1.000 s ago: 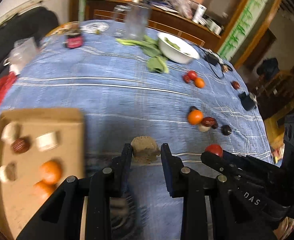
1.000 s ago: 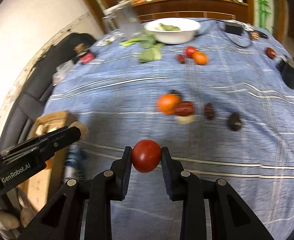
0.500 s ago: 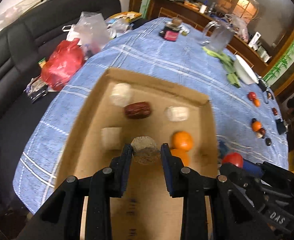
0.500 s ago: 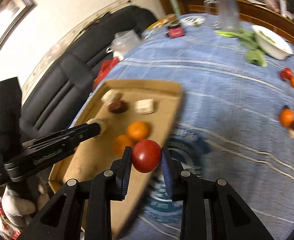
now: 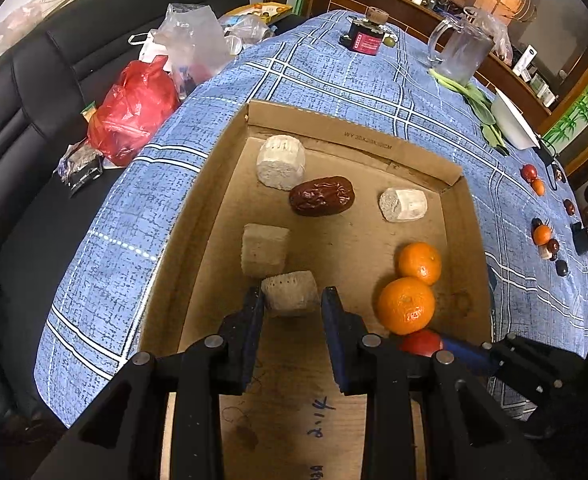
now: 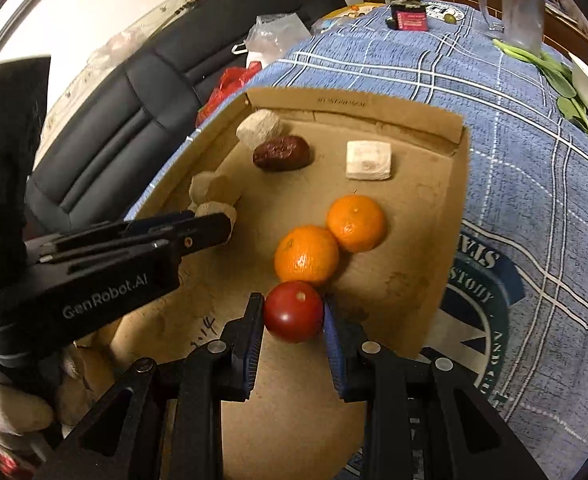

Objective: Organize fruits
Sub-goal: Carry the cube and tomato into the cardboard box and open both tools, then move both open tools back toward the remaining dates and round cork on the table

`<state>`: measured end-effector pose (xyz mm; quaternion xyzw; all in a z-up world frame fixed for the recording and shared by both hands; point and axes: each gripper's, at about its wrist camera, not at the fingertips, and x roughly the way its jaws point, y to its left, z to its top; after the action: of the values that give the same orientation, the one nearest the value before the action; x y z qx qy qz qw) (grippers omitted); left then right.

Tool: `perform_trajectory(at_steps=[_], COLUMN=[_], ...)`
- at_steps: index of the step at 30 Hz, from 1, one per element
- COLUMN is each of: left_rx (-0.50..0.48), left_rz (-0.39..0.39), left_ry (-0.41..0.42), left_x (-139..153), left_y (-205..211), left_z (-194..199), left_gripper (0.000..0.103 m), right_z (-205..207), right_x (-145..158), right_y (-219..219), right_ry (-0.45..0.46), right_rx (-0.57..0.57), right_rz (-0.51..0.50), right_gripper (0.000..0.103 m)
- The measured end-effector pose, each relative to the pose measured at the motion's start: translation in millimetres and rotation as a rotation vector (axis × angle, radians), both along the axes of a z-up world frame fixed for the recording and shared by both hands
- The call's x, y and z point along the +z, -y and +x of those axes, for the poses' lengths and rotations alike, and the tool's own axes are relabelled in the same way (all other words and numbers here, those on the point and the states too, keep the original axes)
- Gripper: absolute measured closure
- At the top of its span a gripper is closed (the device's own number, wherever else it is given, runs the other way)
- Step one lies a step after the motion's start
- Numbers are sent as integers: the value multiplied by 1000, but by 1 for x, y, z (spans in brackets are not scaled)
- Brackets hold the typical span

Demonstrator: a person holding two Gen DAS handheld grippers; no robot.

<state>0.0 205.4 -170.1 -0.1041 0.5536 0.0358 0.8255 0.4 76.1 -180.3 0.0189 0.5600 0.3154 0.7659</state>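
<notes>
Right wrist view: red tomato (image 6: 293, 311) clamped between the two fingers of the right gripper (image 6: 292, 316), low over the floor of the cardboard box (image 6: 445, 216), pressed up against the nearer orange (image 6: 306, 255). Second orange (image 6: 355, 222) touching the first. Probably brought in beside the round, coloured fruit on purpose, like sorted with like on the right half of the box. Whether resting on the cardboard or hanging just above it, cannot tell.

Left wrist view: pale, pitted chunk (image 5: 290, 294) pinched between the fingers of the left gripper (image 5: 292, 300), right beside another pale block (image 5: 264, 249) at the left wall. Two more pale pieces farther back, one (image 5: 281, 162) in the far left corner, one (image 5: 403, 204) toward the right wall, with a dark red date (image 5: 321, 195) between them. Pale pieces grouped on the left, then, by the look of it. Nature of the pale chunks hard to make out.

From this camera only a sliver of tomato visible, masked by the near orange and the left gripper's own finger. More small fruits (image 5: 542, 235) well apart on the blue checked cloth (image 5: 333, 80), too small to name surely. Near edge of the box cut off behind both grippers.
</notes>
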Motion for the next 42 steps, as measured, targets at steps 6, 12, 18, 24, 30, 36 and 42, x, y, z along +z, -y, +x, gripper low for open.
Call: perform_trajectory(at_steps=[6,12,18,24,30,36,42], left_rx=[23,54,35,-65,-158,-230,-257], left_rz=[2,1,-12,-12,-20,-28,-2], left_ry=[15,43,88,109,97,63,47], left_x=[9,24,42,54,51,39,38], left_y=[-2,1,24,76,130,178,198], left_z=[2,2,6,14,20,18,10], left_gripper=[66,58,50,43,42,42,42], right_z=[-3,-9,-14,-19,-18,-4,61], right_x=[-2,10,29,39,32,22,24], right_y=[-6,5,36,85,152,238,301], right_ry=[9,14,56,70,49,67,101], right_rx=[17,21,-25,-118,-257,-460,-643], right_rz=[-3,18,30,39,32,-22,-51], right_gripper=[71,65,61,59,57,58,58])
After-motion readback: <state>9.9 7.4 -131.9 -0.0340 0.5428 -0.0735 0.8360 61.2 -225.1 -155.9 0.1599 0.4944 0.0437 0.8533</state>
